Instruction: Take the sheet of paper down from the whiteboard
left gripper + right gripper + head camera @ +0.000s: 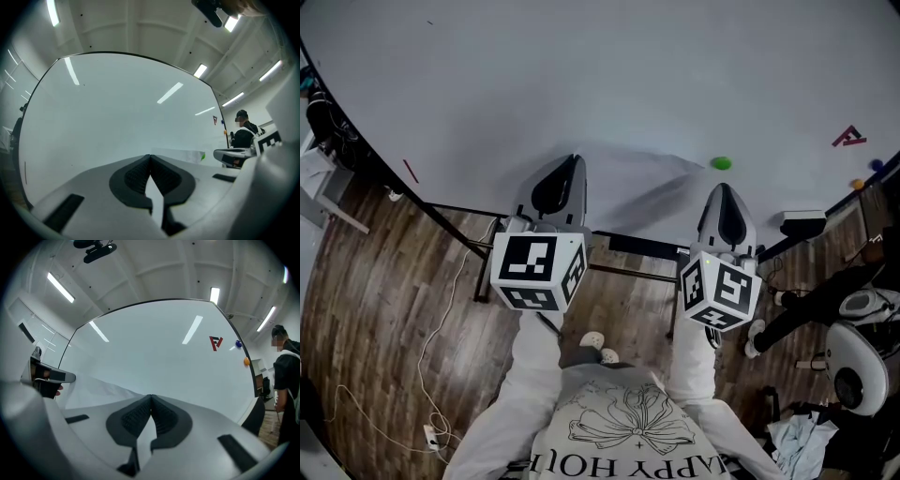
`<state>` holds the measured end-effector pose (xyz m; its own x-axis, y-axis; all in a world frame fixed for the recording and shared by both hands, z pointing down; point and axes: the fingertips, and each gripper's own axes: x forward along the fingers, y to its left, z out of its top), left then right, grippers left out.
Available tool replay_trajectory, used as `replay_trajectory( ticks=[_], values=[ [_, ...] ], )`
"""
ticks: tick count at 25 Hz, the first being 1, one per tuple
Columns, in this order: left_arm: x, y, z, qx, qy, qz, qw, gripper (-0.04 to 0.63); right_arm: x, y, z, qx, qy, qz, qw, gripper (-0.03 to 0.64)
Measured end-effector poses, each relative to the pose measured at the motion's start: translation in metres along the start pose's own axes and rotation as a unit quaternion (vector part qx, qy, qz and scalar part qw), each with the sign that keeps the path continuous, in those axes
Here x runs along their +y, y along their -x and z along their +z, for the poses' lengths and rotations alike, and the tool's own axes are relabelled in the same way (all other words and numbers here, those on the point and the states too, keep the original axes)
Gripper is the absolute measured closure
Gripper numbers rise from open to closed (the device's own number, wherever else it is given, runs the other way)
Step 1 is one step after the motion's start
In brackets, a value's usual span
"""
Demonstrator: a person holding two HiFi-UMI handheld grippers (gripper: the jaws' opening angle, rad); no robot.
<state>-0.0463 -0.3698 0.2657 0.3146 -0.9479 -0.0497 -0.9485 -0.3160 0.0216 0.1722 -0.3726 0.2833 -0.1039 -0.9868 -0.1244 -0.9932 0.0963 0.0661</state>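
A white sheet of paper [649,183] lies against the whiteboard [581,84], with a green magnet [722,162] at its upper right corner. My left gripper [575,161] is shut on the sheet's left edge, and a white strip of paper shows between its pads [138,174]. My right gripper [721,190] is shut on the right edge, just below the magnet. In the left gripper view the sheet [183,155] runs right toward the magnet [203,156]. In the right gripper view the sheet [93,386] runs left toward the other gripper.
On the board's right are a red logo magnet [849,138], a blue magnet [876,165] and an orange one [857,184]. A person [287,376] stands beyond the board's right edge. An eraser [804,222] sits on the ledge. The stand's bars [628,246] and a floor cable [441,328] lie below.
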Motion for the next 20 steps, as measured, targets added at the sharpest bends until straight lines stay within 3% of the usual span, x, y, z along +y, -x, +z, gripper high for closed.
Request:
replay_trajectory(
  ticks=[20],
  values=[
    [0.003, 0.008, -0.001, 0.006, 0.000, 0.003, 1.0000, 0.591, 0.019, -0.003, 0.001, 0.003, 0.006, 0.025, 1.000, 0.614]
  ],
)
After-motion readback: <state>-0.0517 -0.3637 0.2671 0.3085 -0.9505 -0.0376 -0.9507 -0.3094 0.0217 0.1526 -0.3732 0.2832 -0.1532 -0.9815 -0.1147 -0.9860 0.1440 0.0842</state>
